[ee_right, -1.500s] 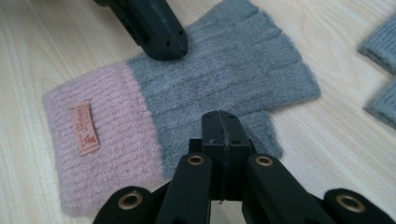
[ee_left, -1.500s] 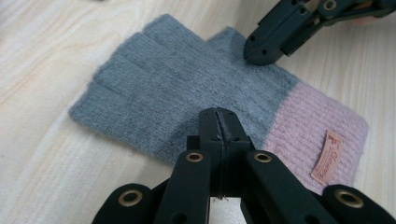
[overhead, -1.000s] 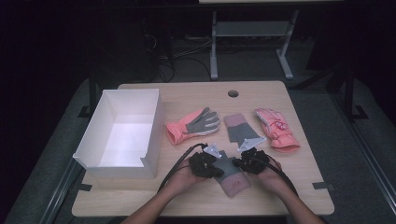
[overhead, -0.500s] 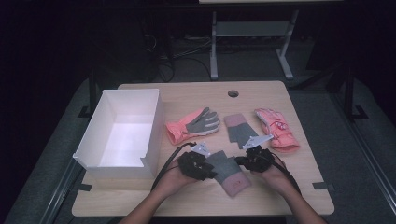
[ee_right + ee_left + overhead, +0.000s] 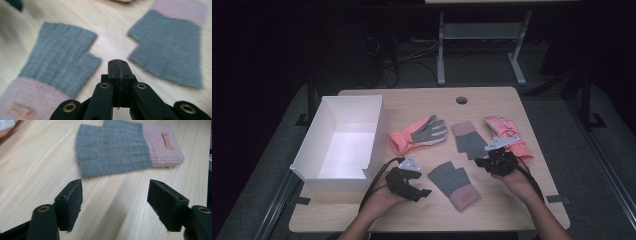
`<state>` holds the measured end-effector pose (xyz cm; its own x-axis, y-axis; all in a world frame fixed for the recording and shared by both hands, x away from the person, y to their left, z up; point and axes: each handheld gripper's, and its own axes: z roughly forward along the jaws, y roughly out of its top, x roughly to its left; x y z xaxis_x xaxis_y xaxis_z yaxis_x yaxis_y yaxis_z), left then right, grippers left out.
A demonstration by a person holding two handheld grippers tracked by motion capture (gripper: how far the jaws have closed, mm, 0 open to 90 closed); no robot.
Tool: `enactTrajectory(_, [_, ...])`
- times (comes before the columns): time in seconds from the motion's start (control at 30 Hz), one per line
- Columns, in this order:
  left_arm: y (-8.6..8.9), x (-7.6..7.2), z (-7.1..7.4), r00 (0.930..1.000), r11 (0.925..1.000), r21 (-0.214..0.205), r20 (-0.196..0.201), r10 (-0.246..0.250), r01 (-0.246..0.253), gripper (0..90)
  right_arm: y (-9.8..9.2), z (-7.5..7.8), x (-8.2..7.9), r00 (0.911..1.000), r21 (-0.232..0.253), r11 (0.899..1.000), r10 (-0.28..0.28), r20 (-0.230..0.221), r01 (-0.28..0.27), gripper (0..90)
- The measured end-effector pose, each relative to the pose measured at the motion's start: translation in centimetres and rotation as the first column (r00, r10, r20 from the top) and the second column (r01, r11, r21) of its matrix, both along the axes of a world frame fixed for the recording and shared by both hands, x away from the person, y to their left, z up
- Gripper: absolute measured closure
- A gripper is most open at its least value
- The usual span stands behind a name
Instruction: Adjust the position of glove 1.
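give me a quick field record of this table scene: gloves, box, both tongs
surface: wooden table
near glove: grey fingerless glove with pink cuff, flat between the hands, held by nothing
far fingerless glove: grey, pink cuff, flat, farther back
coral gloves: one grey-palmed beside the box, one at the right
box: white box, at the left
left tongs: jaws have just been opening, nothing between them, pointed at the near glove
right tongs: shut, nothing held, above the table between the two grey gloves
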<state>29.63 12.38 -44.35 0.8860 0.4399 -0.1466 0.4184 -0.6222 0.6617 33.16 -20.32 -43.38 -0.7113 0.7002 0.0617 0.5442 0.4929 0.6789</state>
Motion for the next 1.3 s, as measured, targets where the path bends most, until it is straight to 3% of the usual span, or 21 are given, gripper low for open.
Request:
enactTrajectory(0.2, [0.8, -1.2, -0.6, 0.9998, 0.9997, 0.01, 0.007, 0.021, -0.021, 21.6, -1.2, -0.2, 1.3, 0.9989, -0.012, 0.999, -0.047, 0.008, 0.047, 90.0])
enactTrajectory(0.47, [0.8, -1.1, -1.1, 0.9993, 0.9993, 0.015, 0.014, 0.035, -0.035, 20.3, -2.2, -0.9, 4.2, 0.9918, -0.046, 0.991, -0.128, 0.007, 0.128, 90.0])
enactTrajectory(0.77, [1.0, -0.7, -1.3, 0.9994, 0.9989, 0.031, 0.006, 0.034, -0.034, 20.3, -1.7, -2.4, 5.2, 0.9913, -0.097, 0.987, -0.129, -0.026, 0.126, 90.0])
enactTrajectory(1.03, [1.0, -0.8, -1.2, 0.9992, 0.999, 0.024, 0.013, 0.038, -0.038, 20.4, -1.3, -2.5, 4.3, 0.9952, -0.153, 0.985, -0.091, -0.035, 0.084, 90.0])
enactTrajectory(1.07, [1.1, -0.8, -1.2, 0.999, 0.9989, 0.021, 0.012, 0.043, -0.043, 20.4, -1.1, -2.3, 4.0, 0.9968, -0.159, 0.985, -0.078, -0.018, 0.074, 90.0])
enactTrajectory(1.13, [1.0, -0.8, -1.2, 0.9987, 0.9987, 0.014, 0.012, 0.049, -0.049, 20.4, -1.0, -2.2, 3.9, 0.9965, -0.15, 0.985, -0.083, -0.01, 0.081, 90.0])
enactTrajectory(1.17, [1.1, -0.8, -1.2, 0.999, 0.9989, 0.022, 0.015, 0.042, -0.043, 20.4, -1.2, -1.6, 4.4, 0.9951, -0.106, 0.989, -0.096, 0.025, 0.098, 90.0])
enactTrajectory(1.3, [0.9, -0.9, -1.1, 0.9988, 0.9987, 0.014, 0.011, 0.049, -0.049, 20.4, -1.1, -1.6, 5.8, 0.9926, -0.094, 0.988, -0.121, 0.009, 0.122, 90.0])
